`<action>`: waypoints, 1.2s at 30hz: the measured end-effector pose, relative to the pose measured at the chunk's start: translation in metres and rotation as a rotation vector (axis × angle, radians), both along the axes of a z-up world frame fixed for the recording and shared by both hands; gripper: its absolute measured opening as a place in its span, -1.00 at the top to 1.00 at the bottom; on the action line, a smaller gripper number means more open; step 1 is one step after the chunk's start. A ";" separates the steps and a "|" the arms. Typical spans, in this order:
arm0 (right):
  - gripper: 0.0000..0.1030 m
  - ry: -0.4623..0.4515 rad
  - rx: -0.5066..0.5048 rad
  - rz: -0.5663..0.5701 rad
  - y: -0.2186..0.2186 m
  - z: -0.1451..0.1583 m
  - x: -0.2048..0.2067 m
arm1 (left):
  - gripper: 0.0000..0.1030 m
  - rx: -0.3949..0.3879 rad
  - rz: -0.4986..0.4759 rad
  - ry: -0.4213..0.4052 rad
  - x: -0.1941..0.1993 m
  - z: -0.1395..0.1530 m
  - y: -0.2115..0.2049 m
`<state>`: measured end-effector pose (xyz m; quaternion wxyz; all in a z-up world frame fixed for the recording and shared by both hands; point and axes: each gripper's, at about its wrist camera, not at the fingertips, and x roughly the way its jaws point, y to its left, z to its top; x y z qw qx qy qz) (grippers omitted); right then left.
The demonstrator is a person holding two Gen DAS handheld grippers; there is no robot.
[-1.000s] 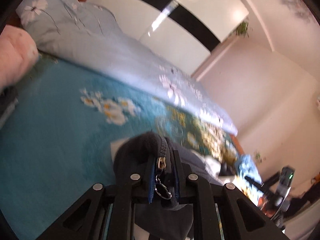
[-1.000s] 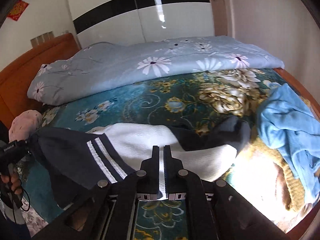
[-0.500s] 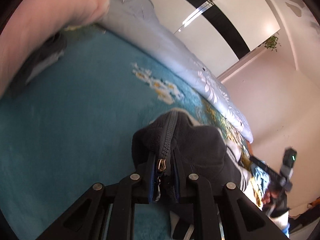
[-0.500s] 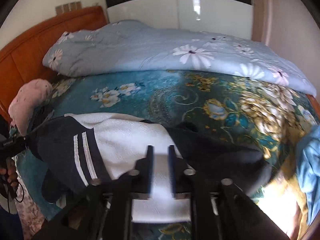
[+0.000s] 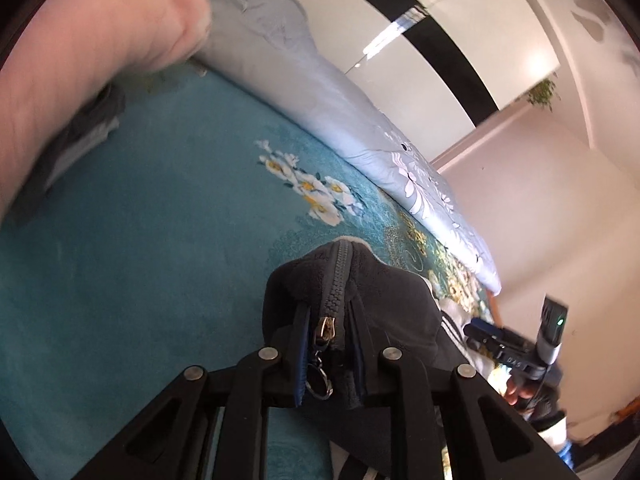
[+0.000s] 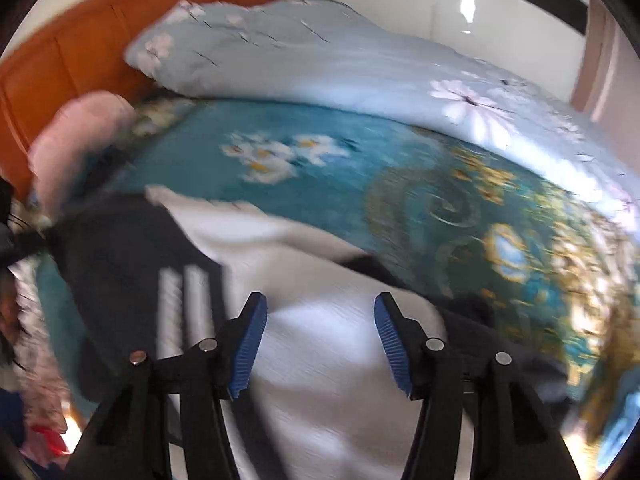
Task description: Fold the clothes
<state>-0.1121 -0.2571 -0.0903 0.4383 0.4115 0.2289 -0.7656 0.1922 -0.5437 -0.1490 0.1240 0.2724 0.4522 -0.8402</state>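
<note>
The left gripper (image 5: 328,332) and right gripper (image 6: 318,340) had black linkage arms, silver screws and ribbed blue pads (image 6: 390,338).

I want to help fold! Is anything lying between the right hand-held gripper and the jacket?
Nothing visible: the right hand-held gripper, jaws opening, hangs right over the jacket's white part with only air between.

A bed (image 6: 312,184) with a teal floral cover bears a folded blue quilt (image 6: 340,64), a pink pillow (image 6: 76,140) and a black-and-white jacket (image 6: 320,360)
</note>
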 end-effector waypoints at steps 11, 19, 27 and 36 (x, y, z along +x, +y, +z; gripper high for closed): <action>-0.15 -0.187 -0.023 -0.208 0.042 -0.046 -0.049 | -0.25 0.243 0.003 -0.006 0.030 -0.039 0.021; 0.56 -0.229 -0.027 -0.238 0.055 -0.048 -0.033 | -0.12 0.191 -0.052 0.047 -0.006 -0.029 0.045; 0.79 -0.336 -0.089 -0.136 0.089 -0.038 0.005 | 0.90 0.072 0.046 0.222 0.018 0.027 0.024; 0.73 -0.303 -0.084 0.061 0.087 -0.020 0.061 | 0.90 0.085 0.108 0.144 0.052 0.000 0.002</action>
